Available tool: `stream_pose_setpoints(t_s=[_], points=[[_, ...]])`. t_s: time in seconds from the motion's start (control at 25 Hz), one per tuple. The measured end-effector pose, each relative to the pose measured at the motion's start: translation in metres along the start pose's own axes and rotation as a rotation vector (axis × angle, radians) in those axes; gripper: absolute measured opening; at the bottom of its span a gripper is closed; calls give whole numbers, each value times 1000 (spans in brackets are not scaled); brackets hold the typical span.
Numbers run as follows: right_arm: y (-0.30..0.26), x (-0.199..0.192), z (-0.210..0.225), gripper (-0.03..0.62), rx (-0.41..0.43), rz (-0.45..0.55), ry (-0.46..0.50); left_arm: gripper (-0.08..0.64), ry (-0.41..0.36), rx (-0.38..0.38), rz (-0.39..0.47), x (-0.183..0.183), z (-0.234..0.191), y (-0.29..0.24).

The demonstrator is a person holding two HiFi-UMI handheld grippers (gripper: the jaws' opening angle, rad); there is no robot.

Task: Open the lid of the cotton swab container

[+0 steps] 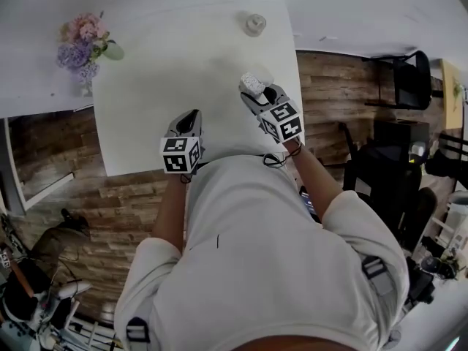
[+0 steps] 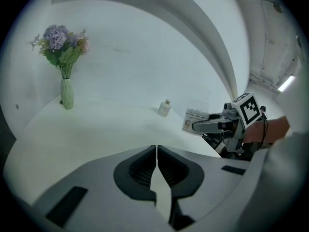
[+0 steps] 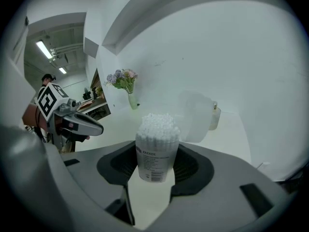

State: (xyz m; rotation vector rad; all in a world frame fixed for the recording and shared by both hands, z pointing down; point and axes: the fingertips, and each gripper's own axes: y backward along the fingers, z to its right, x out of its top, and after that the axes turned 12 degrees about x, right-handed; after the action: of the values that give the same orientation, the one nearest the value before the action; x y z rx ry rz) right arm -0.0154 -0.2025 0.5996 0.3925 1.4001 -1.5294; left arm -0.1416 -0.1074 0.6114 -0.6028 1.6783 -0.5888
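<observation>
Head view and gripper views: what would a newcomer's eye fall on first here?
The cotton swab container, white swab tips bare on top, is clamped in the right gripper over the white table. The left gripper beside it is shut and empty. A vase of flowers stands far left.

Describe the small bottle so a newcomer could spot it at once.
Start at the white table and go to its far edge, past the swab container in the right gripper. The bottle stands alone there: short, pale and capped, unlike the tall vase of flowers far to the left.
</observation>
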Motion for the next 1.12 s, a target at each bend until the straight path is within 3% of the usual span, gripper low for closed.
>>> stream_pose_setpoints(t_s=[0.24,0.6,1.12], points=[[-27,-16,20,195,-9,-37,-44,26,44,40,-44,-18,-17,-8],[-47,-27,38,195,-46,-95,-24,26,71,52,-51,-28,-15,-6],[-56,-36,41,192,-63,-118,-5,26,42,37,-74,-34,-16,-9]])
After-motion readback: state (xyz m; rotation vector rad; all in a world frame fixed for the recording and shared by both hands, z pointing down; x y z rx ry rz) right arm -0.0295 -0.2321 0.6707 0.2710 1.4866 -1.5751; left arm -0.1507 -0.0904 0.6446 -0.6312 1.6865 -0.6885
